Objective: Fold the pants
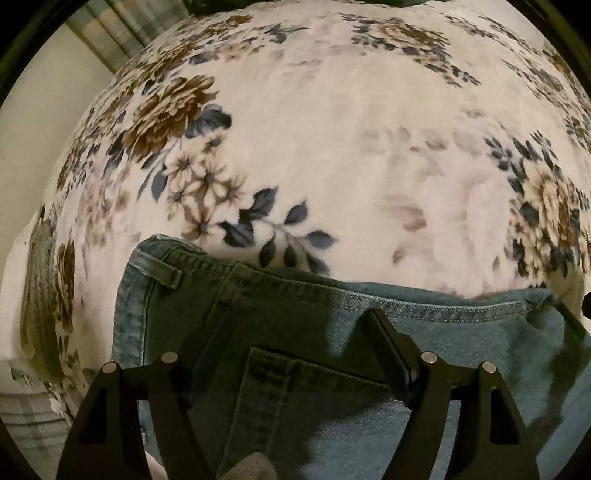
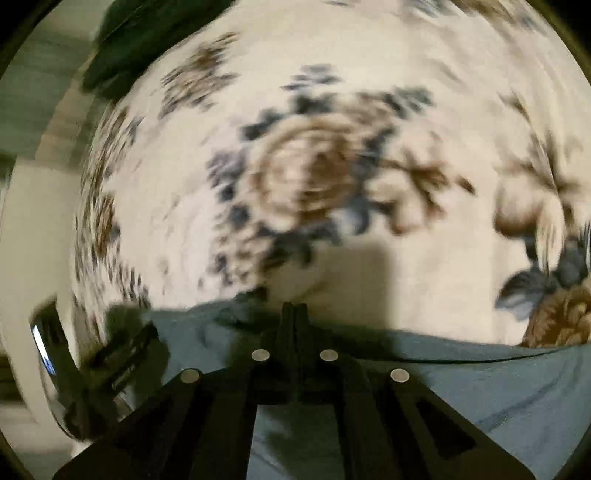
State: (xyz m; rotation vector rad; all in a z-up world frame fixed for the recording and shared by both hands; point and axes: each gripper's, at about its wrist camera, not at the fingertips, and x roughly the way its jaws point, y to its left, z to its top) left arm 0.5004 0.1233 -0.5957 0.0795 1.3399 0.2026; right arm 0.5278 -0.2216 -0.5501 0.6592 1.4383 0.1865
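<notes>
Blue denim pants (image 1: 295,332) lie on a floral blanket, waistband and a back pocket toward me in the left wrist view. My left gripper (image 1: 288,339) is open just above the denim; its right finger (image 1: 391,343) shows clearly, the left one is hidden in shadow. In the blurred right wrist view my right gripper (image 2: 294,314) is shut, its tips at the far edge of the pants (image 2: 461,384). I cannot tell whether cloth is pinched between them.
The cream blanket (image 1: 351,147) with brown and blue flowers covers the bed. A dark object (image 2: 140,40) lies at its far left edge. The other gripper (image 2: 122,365) shows at lower left. Plaid curtain (image 1: 110,33) and wall beyond.
</notes>
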